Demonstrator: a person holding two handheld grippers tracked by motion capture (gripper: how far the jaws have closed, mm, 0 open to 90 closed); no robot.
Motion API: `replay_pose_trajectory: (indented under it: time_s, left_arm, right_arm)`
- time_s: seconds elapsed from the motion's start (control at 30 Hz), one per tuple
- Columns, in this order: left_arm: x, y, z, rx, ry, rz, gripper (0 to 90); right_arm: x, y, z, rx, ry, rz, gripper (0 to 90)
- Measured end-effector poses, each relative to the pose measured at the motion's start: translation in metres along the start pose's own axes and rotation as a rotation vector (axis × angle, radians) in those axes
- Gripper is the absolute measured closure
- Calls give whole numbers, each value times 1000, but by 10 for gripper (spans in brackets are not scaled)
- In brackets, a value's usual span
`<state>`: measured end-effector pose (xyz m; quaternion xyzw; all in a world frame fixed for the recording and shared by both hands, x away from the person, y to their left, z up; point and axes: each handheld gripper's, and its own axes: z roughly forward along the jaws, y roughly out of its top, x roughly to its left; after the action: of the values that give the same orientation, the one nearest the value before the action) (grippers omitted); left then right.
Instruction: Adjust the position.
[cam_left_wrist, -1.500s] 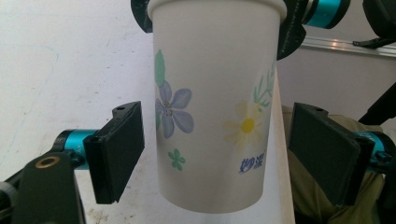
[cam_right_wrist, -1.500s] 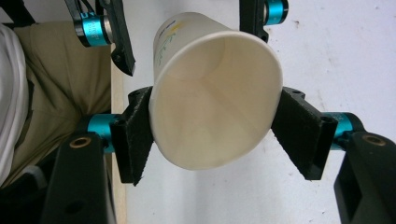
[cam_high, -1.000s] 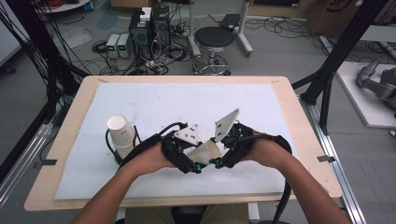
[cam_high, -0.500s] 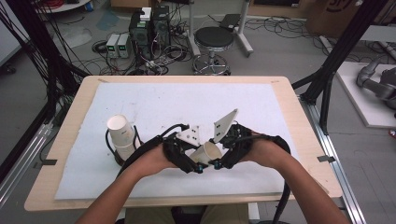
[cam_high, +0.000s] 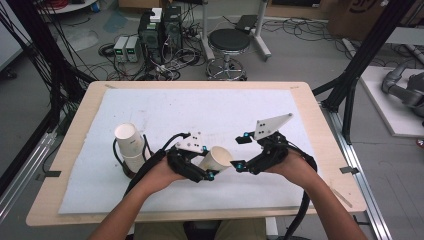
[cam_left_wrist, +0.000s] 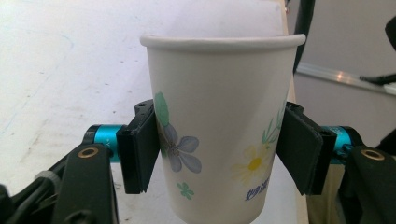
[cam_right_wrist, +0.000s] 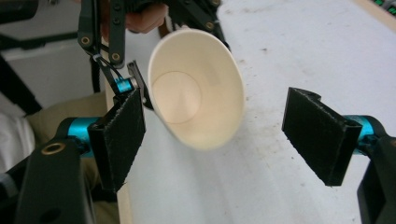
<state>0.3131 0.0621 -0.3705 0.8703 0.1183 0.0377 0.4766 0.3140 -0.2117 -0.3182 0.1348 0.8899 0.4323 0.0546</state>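
**Cup handed over to left; right released; placement pending**

Status: the paper cup (cam_high: 216, 159) sits at the 6 o'clock part of the table (cam_high: 305, 107), above the white mat (cam_high: 225, 112), lying roughly on its side with the mouth toward the right hand.

Left hand-held gripper (cam_high: 202, 172): pinching the cup. In the left gripper view its two black pads press on opposite sides of the flowered wall of the paper cup (cam_left_wrist: 219, 126), about mid-height, rim above the pads.

Right hand-held gripper (cam_high: 240, 152): spread, nothing between the pads. Its jaws have just been opening. In the right gripper view the open mouth of the paper cup (cam_right_wrist: 196, 100) faces the camera, off toward the left pad and apart from both. In the high view this gripper stands at 3 o'clock of the cup, just beside it.

Other item: stack of paper cups (cam_high: 131, 147) upright at 9 o'clock of the grippers, near the mat's left edge, untouched.

Judgement: separating one cup and passing it to a single hand looks done. Left to do, as far as I can judge: setting this cup down somewhere on the mat, and perhaps repeating for the remaining stack. Where it should go I cannot tell.
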Motion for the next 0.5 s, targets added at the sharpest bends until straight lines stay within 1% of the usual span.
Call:
replay_pose_trajectory:
  time_s: [0.1,0.13,0.2,0.37,0.47,0.5]
  left_arm:
    - [2,-5,-3,-38,6,-19,347]
    - [2,-7,-4,-53,9,-29,347]
    - [2,-10,-5,-73,22,-33,348]
    - [3,-17,-8,-148,61,-51,348]
    - [4,-22,-10,-202,89,-52,348]
    - [5,-23,-11,-216,100,-53,348]
  right_arm:
    - [-1,-11,-5,-54,-16,28,218]
    - [-1,-16,-7,-75,-29,40,218]
    - [-2,-22,-9,-95,-46,52,218]
    - [-5,-41,-17,-171,-133,92,219]
    - [-7,-51,-21,-204,-184,100,219]
    - [-7,-56,-23,-216,-204,109,219]
